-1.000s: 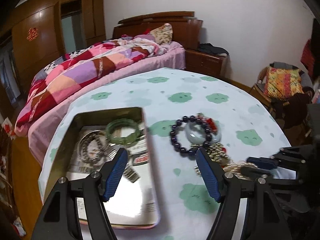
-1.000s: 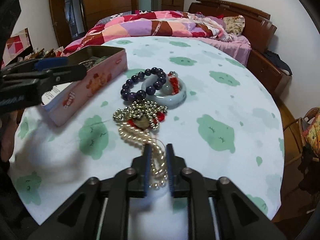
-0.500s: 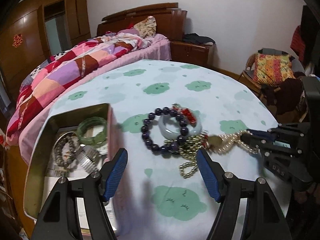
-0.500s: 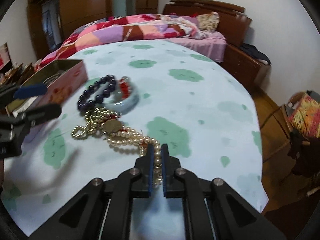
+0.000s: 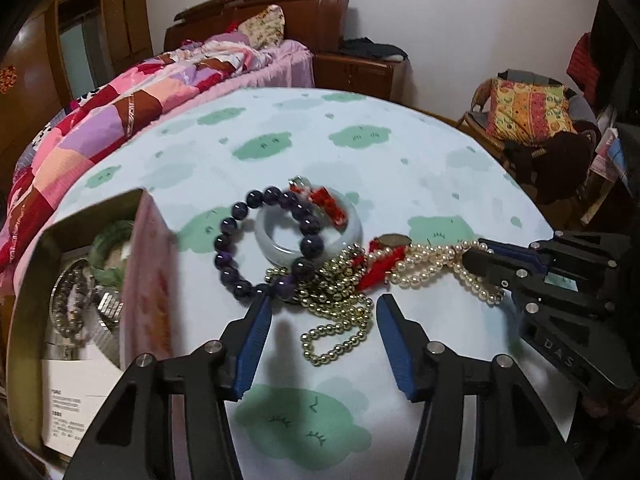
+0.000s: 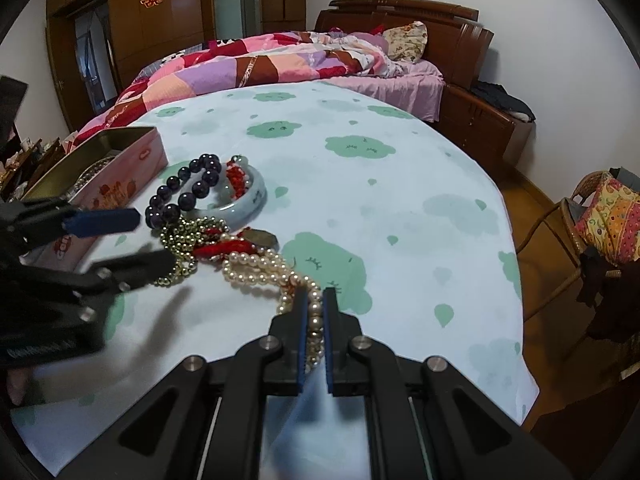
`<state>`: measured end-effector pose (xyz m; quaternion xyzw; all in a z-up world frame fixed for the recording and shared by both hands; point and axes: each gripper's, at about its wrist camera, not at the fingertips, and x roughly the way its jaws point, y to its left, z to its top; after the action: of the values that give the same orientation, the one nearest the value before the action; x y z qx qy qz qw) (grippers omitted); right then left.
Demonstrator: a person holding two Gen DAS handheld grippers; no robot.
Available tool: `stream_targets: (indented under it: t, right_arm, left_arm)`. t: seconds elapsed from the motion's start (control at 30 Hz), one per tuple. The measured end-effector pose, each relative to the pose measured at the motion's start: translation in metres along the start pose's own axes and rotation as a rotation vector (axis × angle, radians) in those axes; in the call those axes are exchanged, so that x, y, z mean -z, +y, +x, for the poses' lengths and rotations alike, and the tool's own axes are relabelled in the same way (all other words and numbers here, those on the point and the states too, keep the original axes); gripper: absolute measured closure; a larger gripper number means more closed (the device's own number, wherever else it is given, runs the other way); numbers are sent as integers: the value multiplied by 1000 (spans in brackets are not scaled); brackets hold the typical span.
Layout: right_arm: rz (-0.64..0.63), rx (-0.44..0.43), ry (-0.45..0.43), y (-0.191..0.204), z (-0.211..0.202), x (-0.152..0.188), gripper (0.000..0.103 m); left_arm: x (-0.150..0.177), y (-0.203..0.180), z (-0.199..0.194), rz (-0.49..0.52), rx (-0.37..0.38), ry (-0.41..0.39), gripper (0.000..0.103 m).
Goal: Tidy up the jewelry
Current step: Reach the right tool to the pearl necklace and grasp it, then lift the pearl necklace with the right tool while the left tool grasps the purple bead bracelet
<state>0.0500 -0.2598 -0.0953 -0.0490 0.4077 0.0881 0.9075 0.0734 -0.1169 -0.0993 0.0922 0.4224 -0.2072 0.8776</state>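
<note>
Right wrist view: the right gripper [image 6: 312,300] pinches the near end of the pearl necklace [image 6: 264,268] between almost closed blue pads. Left wrist view: the left gripper [image 5: 322,312] is spread wide over the gold bead chain [image 5: 336,304], near the purple bead bracelet [image 5: 256,240]; "DAS" is readable on the other gripper's body. Left, the tin box [image 5: 28,300] holds bracelets.

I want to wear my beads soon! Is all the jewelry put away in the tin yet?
Not yet. The tin already holds a green bangle and a watch. The right gripper is shut on the pearl necklace. The left gripper is open over the gold bead chain. The purple bead bracelet and pale bangle wait on the table.
</note>
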Motion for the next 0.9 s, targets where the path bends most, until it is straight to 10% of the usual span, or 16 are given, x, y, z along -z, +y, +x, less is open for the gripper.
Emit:
stream_targets:
  t: [0.1, 0.17, 0.2, 0.9]
  right_arm:
    - [2, -21, -5, 1, -1, 1, 95]
    - [4, -31, -6, 2, -1, 1, 95]
    - [7, -45, -7, 1, -2, 1, 95]
    - [-17, -132, -153, 26, -62, -22, 95]
  left_arm:
    - [0, -2, 12, 0, 26, 41, 50]
    - [-1, -1, 10, 0, 32, 34, 91]
    - [0, -1, 9, 7, 48, 35, 94]
    - [-3, 36, -107, -72, 107, -232, 99]
